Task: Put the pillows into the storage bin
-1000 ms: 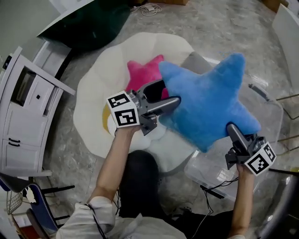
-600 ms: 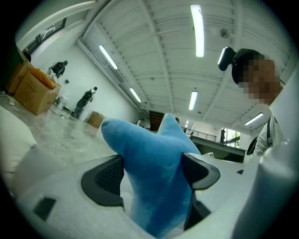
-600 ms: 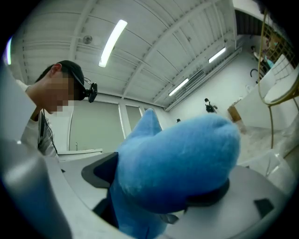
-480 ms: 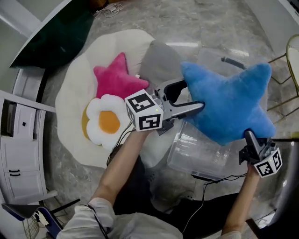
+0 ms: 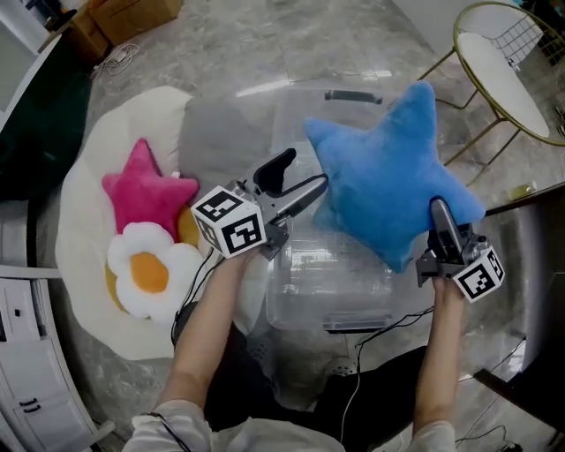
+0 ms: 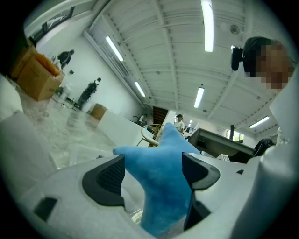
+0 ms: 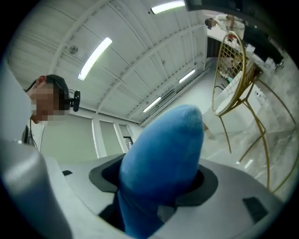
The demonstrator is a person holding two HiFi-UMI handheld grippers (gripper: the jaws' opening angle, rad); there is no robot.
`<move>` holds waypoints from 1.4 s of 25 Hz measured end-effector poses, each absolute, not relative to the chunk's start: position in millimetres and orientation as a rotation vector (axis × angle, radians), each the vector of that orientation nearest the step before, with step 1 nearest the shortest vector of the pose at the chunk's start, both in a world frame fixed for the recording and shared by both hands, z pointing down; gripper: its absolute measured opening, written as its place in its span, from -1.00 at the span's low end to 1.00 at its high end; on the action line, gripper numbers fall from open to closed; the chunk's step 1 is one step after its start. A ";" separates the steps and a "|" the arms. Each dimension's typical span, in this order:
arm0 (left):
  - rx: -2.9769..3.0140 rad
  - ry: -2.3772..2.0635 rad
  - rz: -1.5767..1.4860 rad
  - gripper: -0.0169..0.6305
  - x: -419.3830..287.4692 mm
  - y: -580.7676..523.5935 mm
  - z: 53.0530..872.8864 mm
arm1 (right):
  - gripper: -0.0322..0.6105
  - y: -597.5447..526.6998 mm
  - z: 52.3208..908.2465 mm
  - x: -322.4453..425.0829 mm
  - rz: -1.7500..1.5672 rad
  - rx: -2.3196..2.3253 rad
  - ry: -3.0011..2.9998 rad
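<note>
The person is holding a blue star pillow (image 5: 388, 177) between both grippers, over the far right part of a clear plastic storage bin (image 5: 291, 296) that is standing on the marbled floor (image 5: 265, 44). Whether the pillow is touching the bin's rim cannot be told.

The left gripper (image 5: 307, 169) is reaching in from the left. Its fingers (image 6: 105, 179) are standing wide and pressing on one arm of the star from both sides. The right gripper (image 5: 439, 216) is gripping the star's lower right arm. Its fingers (image 7: 205, 179) have just been closing and are now squeezing the plush, which is bulging up between them.

Each gripper is carrying a white cube printed with black square marker patterns, one at the left (image 5: 231, 222) and one at the right (image 5: 477, 275).

To the left of the bin, a pink star pillow (image 5: 146, 190) and a white flower pillow with a yellow centre (image 5: 148, 269) are lying on a round cream rug (image 5: 84, 185), touching each other. A grey pillow (image 5: 216, 141) is lying between them and the bin. A gold wire side table (image 5: 503, 71) is standing beyond the bin at the upper right, and cardboard boxes (image 5: 124, 18) are sitting at the top left.
</note>
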State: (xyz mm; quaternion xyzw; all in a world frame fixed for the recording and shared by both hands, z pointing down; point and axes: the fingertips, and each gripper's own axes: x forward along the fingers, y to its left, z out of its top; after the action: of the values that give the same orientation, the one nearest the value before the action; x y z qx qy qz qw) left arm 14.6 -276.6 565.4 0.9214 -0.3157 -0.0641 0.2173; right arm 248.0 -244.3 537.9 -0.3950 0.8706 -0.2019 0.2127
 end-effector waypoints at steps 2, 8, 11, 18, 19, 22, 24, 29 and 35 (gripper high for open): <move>2.566 -0.936 -0.124 0.26 12.0 -279.5 567.1 | 0.06 -254.0 539.4 263.3 -0.541 -1.192 2.385; 2.627 -0.988 0.058 0.26 24.3 -267.2 575.0 | 0.03 -288.1 566.7 278.0 -0.551 -1.484 2.313; 2.643 -0.979 0.123 0.26 26.3 -253.7 583.1 | 0.03 -299.5 604.4 271.2 -0.628 -1.670 2.307; 2.544 -0.898 0.091 0.26 31.4 -238.0 608.3 | 0.09 -310.0 715.6 253.4 -0.988 -1.842 2.398; 2.558 -0.900 0.098 0.26 29.6 -238.8 607.4 | 0.11 -310.6 726.4 249.8 -1.022 -1.868 2.405; 2.594 -0.922 0.099 0.26 19.9 -240.4 598.8 | 0.13 -309.1 746.2 243.2 -1.064 -1.958 2.444; 2.592 -0.938 0.096 0.26 11.4 -239.2 597.0 | 0.16 -308.1 746.3 243.3 -1.079 -1.958 2.448; 2.545 -0.944 0.061 0.26 -1.7 -240.8 602.2 | 0.15 -311.0 702.0 254.7 -0.898 -1.936 2.477; 2.540 -0.953 0.034 0.26 -7.7 -251.3 600.6 | 0.16 -300.7 658.9 246.1 -0.603 -1.974 2.620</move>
State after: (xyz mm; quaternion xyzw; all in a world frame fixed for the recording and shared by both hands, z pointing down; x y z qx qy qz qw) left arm -7.7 -251.3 600.6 0.9148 -0.3433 0.0122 0.2126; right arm 246.1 -300.7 658.9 -0.5892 0.7818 -0.1799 -0.0967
